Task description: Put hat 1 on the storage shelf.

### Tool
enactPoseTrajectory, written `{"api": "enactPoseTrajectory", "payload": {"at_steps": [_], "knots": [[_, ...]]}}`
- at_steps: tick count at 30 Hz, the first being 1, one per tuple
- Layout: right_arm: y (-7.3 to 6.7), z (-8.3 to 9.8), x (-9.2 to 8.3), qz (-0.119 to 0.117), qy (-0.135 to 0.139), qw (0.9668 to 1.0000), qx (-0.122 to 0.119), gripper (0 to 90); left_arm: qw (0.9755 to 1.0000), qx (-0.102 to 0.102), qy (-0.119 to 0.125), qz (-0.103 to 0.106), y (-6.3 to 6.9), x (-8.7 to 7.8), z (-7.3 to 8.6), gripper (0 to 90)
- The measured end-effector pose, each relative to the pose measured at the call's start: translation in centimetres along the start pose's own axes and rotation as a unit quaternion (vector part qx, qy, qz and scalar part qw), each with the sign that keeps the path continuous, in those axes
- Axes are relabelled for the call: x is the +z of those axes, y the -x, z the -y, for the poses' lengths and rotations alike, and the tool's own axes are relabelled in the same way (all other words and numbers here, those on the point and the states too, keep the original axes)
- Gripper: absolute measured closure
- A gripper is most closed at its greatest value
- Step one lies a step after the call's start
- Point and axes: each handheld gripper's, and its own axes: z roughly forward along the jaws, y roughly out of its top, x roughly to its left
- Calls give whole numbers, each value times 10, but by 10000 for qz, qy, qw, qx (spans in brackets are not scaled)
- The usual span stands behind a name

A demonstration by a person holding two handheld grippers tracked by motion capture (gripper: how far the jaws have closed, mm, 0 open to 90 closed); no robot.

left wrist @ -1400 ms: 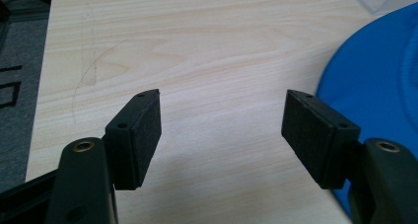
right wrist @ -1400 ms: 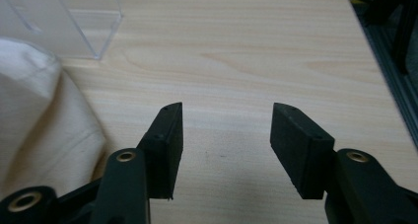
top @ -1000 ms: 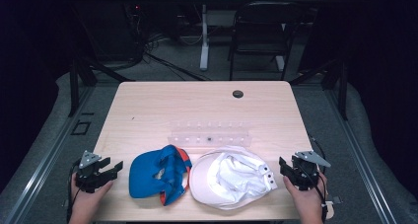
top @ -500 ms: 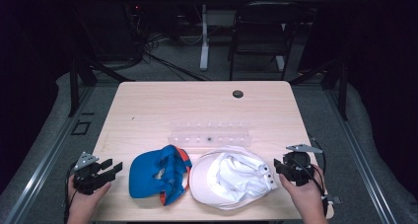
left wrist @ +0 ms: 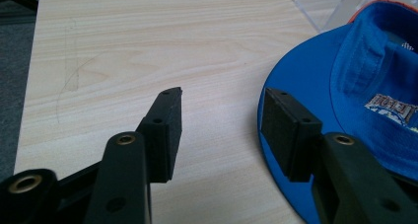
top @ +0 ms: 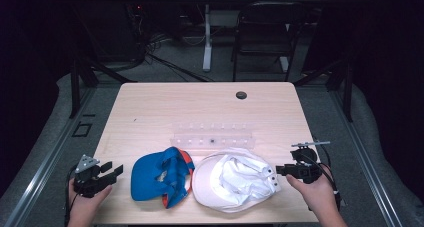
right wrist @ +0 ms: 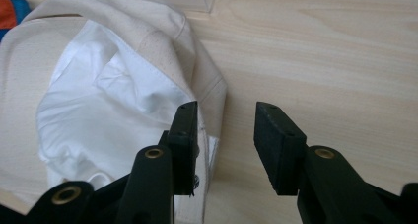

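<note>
A blue cap (top: 159, 176) with orange trim lies upside down at the front of the wooden table (top: 165, 112). A white cap (top: 231, 182) lies upside down just right of it. My left gripper (top: 114, 171) is open at the front left, its jaws pointing at the blue cap's brim (left wrist: 296, 81), with one jaw over the brim edge. My right gripper (top: 273, 173) is open at the white cap's right edge (right wrist: 207, 81). One of its jaws is over the cap's rim and the other over bare wood. Nothing is held.
A clear plastic rack (top: 212, 135) with small pegs lies behind the caps at mid-table. A dark round grommet (top: 241, 95) sits near the far edge. Chairs and cables stand on the floor beyond the table.
My right gripper has moved left from the table's right edge up to the white cap's rim. The left gripper has barely moved.
</note>
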Motion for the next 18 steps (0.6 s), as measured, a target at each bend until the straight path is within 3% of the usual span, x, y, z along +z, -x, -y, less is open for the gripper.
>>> {"api": "enactPoseTrajectory", "payload": {"at_steps": [5,9,18], "knots": [[4,1,-2,-350,-123,9992,145,619,10000,4,-10,23,1,1,0,531],[6,2,0,-447,-251,9984,245,611,9999,28,-102,51,2,2,0,534],[3,2,16,-614,-600,9961,212,562,9999,45,-112,89,3,5,1,536]]}}
